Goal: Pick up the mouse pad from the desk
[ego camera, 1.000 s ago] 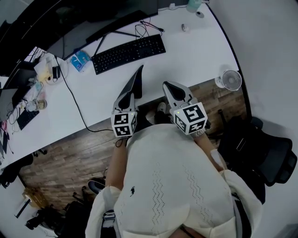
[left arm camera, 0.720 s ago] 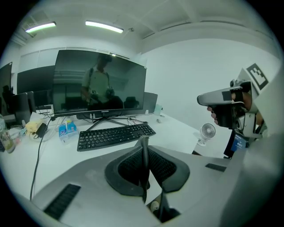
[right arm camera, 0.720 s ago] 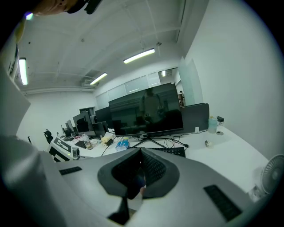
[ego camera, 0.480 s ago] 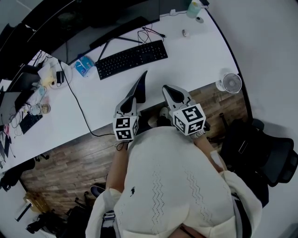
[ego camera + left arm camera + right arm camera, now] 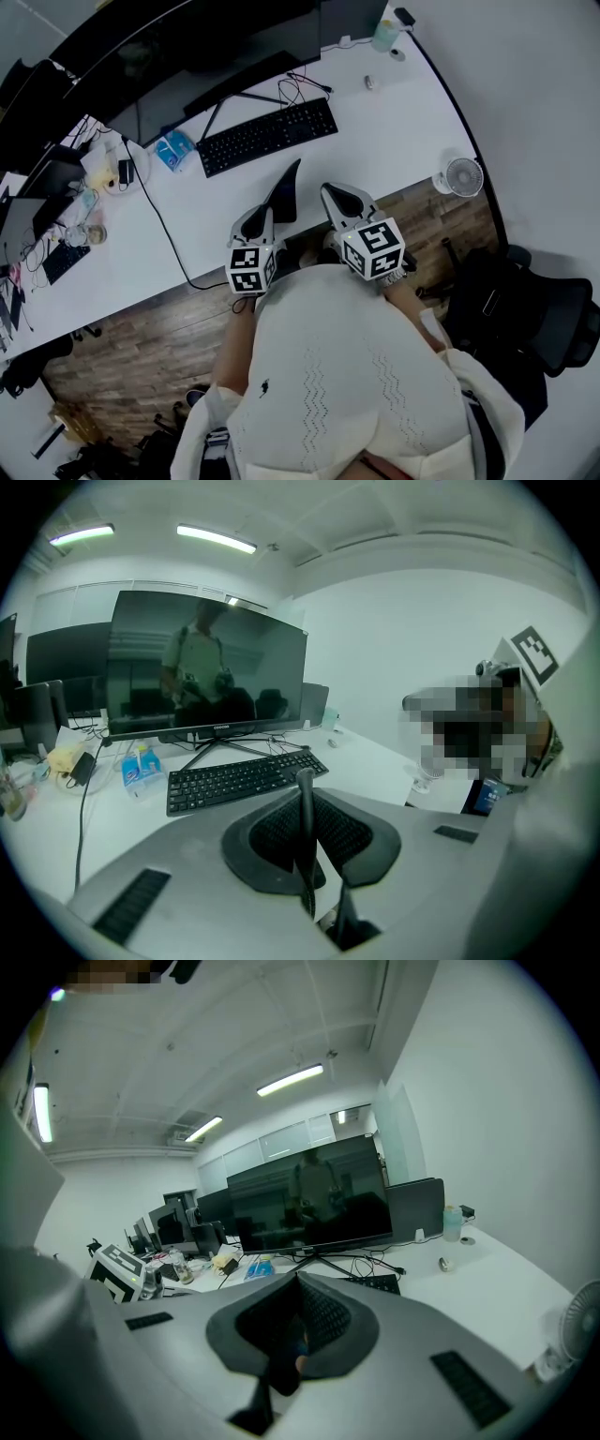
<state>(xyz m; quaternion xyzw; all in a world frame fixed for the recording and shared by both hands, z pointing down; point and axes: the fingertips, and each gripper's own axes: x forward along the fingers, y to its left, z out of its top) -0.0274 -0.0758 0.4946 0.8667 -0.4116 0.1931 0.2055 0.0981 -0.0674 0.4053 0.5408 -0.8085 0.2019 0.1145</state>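
The mouse pad (image 5: pixel 284 190) is a thin black sheet held up off the white desk (image 5: pixel 394 112), with its far end pointing towards the keyboard (image 5: pixel 267 136). My left gripper (image 5: pixel 255 217) is shut on its near end. In the left gripper view the mouse pad (image 5: pixel 306 855) stands edge-on between the closed jaws of my left gripper (image 5: pixel 305 799). My right gripper (image 5: pixel 336 194) hovers just to the right over the desk's front edge. In the right gripper view the jaws of my right gripper (image 5: pixel 298 1283) meet with nothing between them.
A big monitor (image 5: pixel 206 663) stands behind the keyboard (image 5: pixel 239 778), with a blue pack (image 5: pixel 173 150) to its left. A cable (image 5: pixel 159 225) crosses the desk. A small fan (image 5: pixel 462 175) sits at the right edge. A black chair (image 5: pixel 534 309) stands on the wood floor.
The head view has drifted a little, so the desk appears lower in the picture. Both grippers keep nearly the same place, the left one still holding the pad.
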